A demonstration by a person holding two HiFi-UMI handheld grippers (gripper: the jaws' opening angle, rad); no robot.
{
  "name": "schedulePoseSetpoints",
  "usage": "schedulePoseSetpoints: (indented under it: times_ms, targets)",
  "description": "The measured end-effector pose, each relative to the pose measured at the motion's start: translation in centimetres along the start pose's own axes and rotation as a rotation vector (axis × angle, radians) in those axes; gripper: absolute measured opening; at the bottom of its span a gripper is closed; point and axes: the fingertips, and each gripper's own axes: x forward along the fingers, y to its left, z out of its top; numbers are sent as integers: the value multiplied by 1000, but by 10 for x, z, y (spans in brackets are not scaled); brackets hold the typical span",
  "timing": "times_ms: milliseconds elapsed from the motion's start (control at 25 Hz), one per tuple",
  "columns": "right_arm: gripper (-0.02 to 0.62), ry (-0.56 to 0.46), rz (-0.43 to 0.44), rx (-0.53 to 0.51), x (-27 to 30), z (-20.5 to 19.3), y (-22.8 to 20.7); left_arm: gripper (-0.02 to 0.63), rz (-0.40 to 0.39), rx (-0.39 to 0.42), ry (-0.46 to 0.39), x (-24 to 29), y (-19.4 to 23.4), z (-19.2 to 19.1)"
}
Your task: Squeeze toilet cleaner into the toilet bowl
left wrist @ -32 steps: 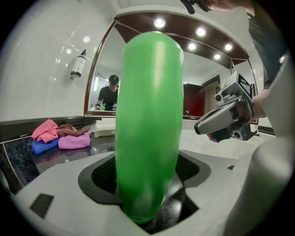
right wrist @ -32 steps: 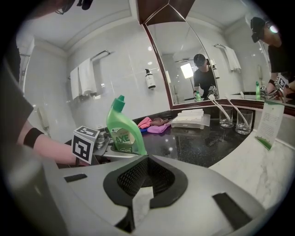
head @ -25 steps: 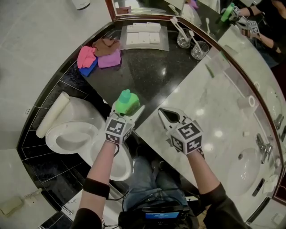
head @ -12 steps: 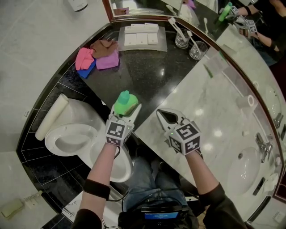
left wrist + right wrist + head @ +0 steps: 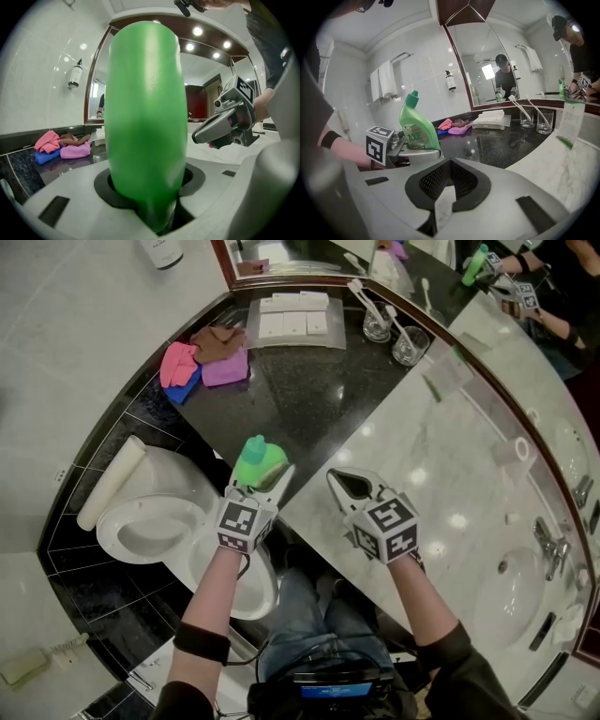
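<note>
Gripping green cleaner bottle, left tool; right tool closed, empty.

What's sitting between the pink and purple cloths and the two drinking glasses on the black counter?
A tray of white folded things sits between the cloths and the glasses. The head view shows it best.

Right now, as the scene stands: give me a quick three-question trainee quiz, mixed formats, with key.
1. True or false: the right gripper is shut on the green bottle.
2. The coloured cloths lie: A) on the black counter; B) in the sink; C) on the toilet.
3. How many glasses stand on that counter?
Key: 1 false, the left gripper grips it; the right is shut, empty. 2 A. 3 two.
</note>
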Motion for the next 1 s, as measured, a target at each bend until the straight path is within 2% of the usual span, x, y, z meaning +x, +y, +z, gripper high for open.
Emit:
schedulePoseSetpoints:
  times_ms: [240, 400, 640, 1000]
  targets:
    - [8, -5, 37, -28, -28, 12, 17, 206, 41, -15, -3, -36, -27, 33]
    - [8, -8, 79, -52, -53, 23, 40, 206, 96, -29, 12, -72, -46, 52]
    - [8, -7, 171, -95, -92, 31, 81, 206, 191, -86, 4, -136, -85, 80]
    - [8, 21, 368, -167, -124, 33, 171, 204, 372, -141, 2, -252, -131, 107]
